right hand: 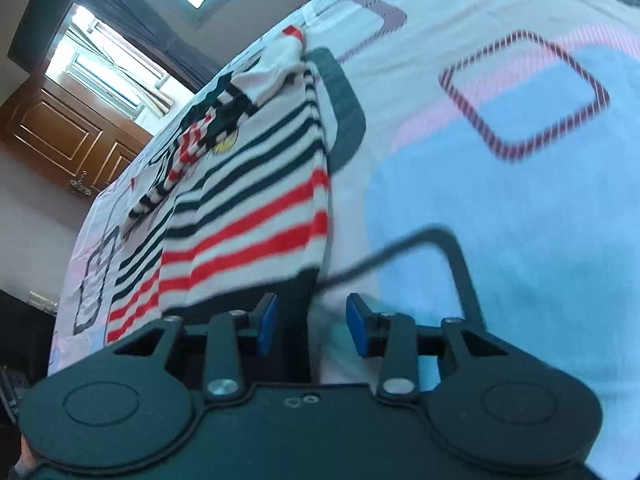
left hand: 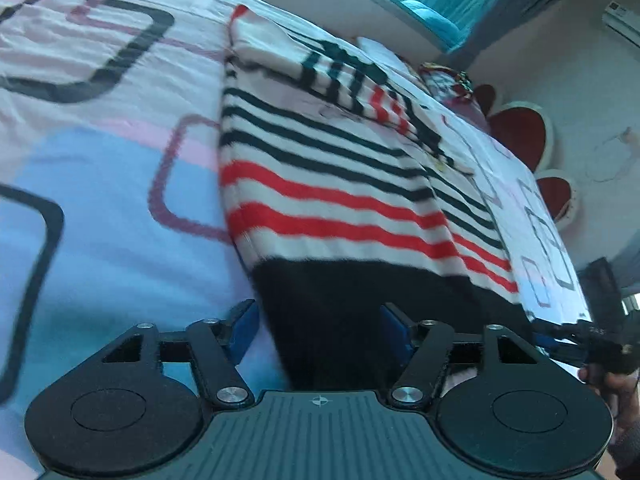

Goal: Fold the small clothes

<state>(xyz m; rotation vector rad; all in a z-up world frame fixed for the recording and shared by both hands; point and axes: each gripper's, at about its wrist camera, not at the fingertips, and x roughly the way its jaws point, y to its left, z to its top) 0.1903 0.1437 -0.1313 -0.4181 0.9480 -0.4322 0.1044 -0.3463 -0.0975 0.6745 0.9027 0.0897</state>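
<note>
— Red, white and dark stripes: that's the small sweater (left hand: pixel 340 184), lying flat on the patterned bedsheet (left hand: pixel 100 208), its sleeves folded in across the chest. I take the sweater's black hem (left hand: pixel 340 300) as my landmark.

— Where are your grippers against that hem?

— My left gripper (left hand: pixel 320 326) sits right at one corner of it. The jaws stand apart, blue pads (left hand: pixel 240 330) on either side of the black band, and I can't see them pressing on it. My right gripper (right hand: pixel 312 326) is at the opposite corner; the dark edge runs between its blue pads (right hand: pixel 266 324), which are also parted, with a gap showing beside the cloth.

— Anything else near the hem?

— From the left wrist view, the right gripper's tip (left hand: pixel 600 346) and a hand (left hand: pixel 612 388) show just beyond the hem's far corner. The frames are blurred, so finer contact I can't tell.
</note>
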